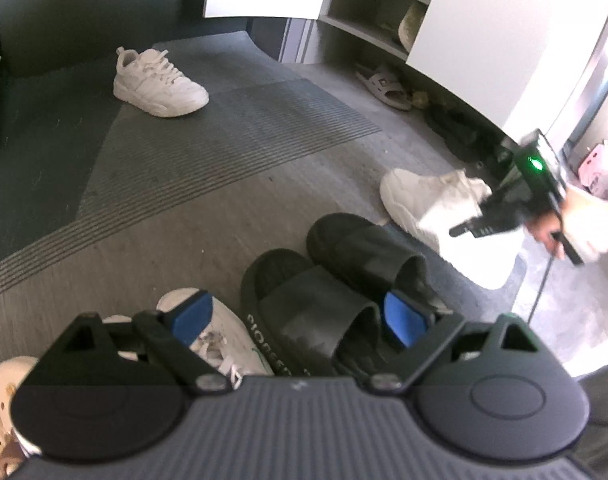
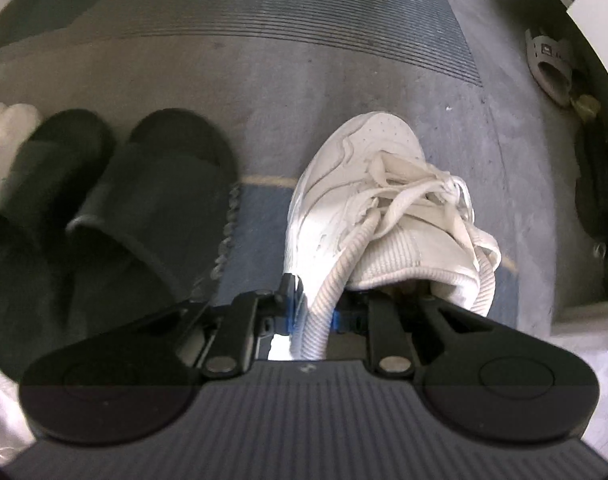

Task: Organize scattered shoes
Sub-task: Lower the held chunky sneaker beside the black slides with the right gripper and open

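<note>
Gripping the cream sneaker (image 2: 368, 200) by the ribbed collar at its heel, my right claw (image 2: 312, 312) has its 2 blue pads pressed together on that collar, with the shoe's toe pointing away from me and its loose laces spilling over the tongue. The sneaker sits directly ahead of the claw, on the grey floor mat (image 2: 344, 60). Just to its left lie the 2 black slides (image 2: 115, 184), side by side and apart from the sneaker.

My left claw (image 1: 299, 316) hovers with its pads spread wide and nothing between them. Below it are those same 2 black slides (image 1: 336, 280), with a white shoe (image 1: 219, 332) touching their left side. From there I see my right claw (image 1: 500, 208) at the far right against the cream sneaker (image 1: 424, 196). A 2nd white sneaker (image 1: 159, 84) sits well apart on the mat, further away. An open shoe cabinet (image 1: 368, 12) stands beyond, a pale sandal (image 1: 384, 86) on the floor beneath it.
</note>
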`<state>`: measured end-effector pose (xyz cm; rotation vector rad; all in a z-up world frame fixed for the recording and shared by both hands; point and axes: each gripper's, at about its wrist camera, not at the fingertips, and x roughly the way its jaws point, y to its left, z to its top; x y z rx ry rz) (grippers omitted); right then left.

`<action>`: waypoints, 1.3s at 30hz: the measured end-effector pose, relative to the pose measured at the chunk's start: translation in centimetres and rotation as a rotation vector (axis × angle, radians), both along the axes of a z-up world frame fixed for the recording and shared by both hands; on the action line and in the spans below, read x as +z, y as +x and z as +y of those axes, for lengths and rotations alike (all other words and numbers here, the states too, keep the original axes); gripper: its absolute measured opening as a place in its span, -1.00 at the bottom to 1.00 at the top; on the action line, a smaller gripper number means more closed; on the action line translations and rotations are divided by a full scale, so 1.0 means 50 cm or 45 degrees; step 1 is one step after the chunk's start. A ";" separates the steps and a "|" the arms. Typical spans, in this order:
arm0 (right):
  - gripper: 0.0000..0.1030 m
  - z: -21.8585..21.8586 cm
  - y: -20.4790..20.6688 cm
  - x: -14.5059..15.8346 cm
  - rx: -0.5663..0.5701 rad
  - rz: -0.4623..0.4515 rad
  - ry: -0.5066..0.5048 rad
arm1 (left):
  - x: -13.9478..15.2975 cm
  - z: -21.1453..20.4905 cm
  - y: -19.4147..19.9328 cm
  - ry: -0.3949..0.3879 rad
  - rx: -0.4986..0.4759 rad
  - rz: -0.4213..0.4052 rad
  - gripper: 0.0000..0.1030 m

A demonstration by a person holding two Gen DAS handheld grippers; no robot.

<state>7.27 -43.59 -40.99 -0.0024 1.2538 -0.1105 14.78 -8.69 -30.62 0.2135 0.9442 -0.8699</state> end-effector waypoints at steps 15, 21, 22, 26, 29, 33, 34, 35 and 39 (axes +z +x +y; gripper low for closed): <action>-0.62 0.075 -0.087 -0.042 -0.055 -0.066 -0.007 | -0.026 -0.023 0.010 0.076 0.108 0.075 0.84; -0.58 0.071 -0.113 -0.029 -0.114 -0.156 0.033 | -0.047 -0.023 0.019 0.147 0.179 0.107 0.84; -0.56 0.074 -0.121 -0.023 -0.119 -0.166 0.031 | -0.048 -0.017 0.021 0.144 0.192 0.118 0.84; -0.07 0.070 -0.160 0.009 -0.204 -0.238 0.071 | -0.044 -0.004 0.025 0.132 0.215 0.117 0.84; 0.29 0.073 -0.203 0.041 -0.313 -0.320 0.075 | -0.039 0.006 0.029 0.118 0.231 0.111 0.84; 0.31 0.098 -0.255 0.094 -0.360 -0.494 0.087 | -0.034 0.017 0.028 0.104 0.263 0.083 0.84; 0.32 0.100 -0.260 0.100 -0.372 -0.521 0.097 | -0.034 0.021 0.027 0.099 0.272 0.076 0.84; 0.34 0.104 -0.267 0.111 -0.399 -0.564 0.121 | -0.034 0.024 0.027 0.101 0.282 0.079 0.84; 0.36 0.114 -0.270 0.132 -0.416 -0.642 0.179 | -0.039 0.038 0.028 0.125 0.324 0.086 0.84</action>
